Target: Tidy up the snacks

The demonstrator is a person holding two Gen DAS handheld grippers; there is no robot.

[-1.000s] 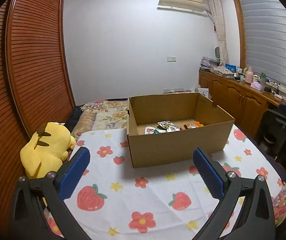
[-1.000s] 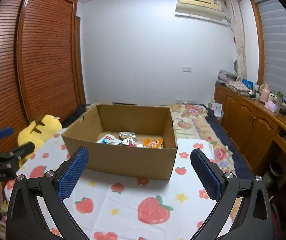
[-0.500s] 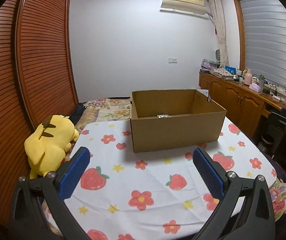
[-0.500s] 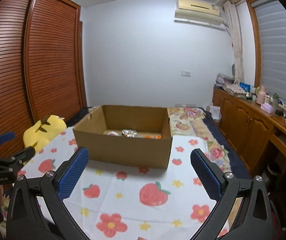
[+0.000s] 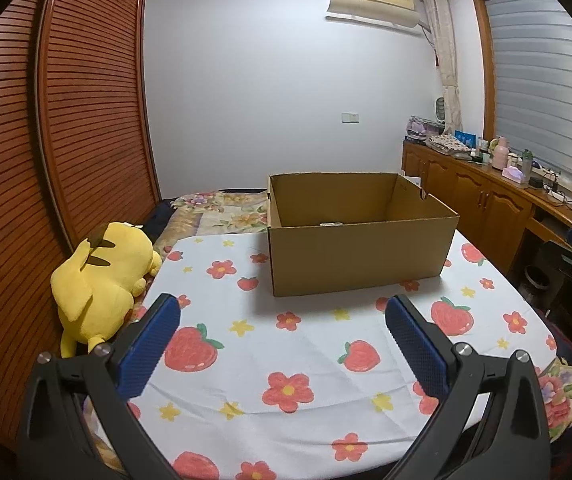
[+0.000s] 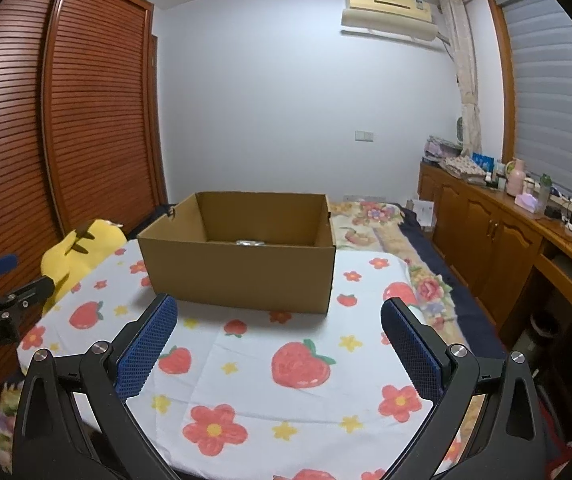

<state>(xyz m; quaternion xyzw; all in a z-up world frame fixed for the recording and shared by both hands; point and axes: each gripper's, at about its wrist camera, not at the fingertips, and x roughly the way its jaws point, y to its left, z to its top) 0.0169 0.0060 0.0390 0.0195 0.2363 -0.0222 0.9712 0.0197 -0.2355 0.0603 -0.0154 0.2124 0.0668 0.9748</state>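
Note:
An open brown cardboard box (image 5: 359,256) stands on the far half of a round table with a strawberry-and-flower cloth (image 5: 293,344); it also shows in the right wrist view (image 6: 242,272). Only a sliver of a silvery snack packet (image 5: 330,224) shows above its near wall, and again in the right wrist view (image 6: 250,242). My left gripper (image 5: 282,340) is open and empty, held back over the table's near part. My right gripper (image 6: 280,340) is open and empty, also well short of the box.
A yellow plush toy (image 5: 102,276) lies at the table's left edge beside a slatted wooden wardrobe (image 5: 46,160). A bed with a floral cover (image 6: 381,228) lies behind the table. Wooden cabinets (image 6: 497,240) with clutter on top line the right wall.
Both grippers have pulled back and dropped lower from the box; the snacks inside, plainly visible before, are now nearly hidden behind its near wall. Both stay open.

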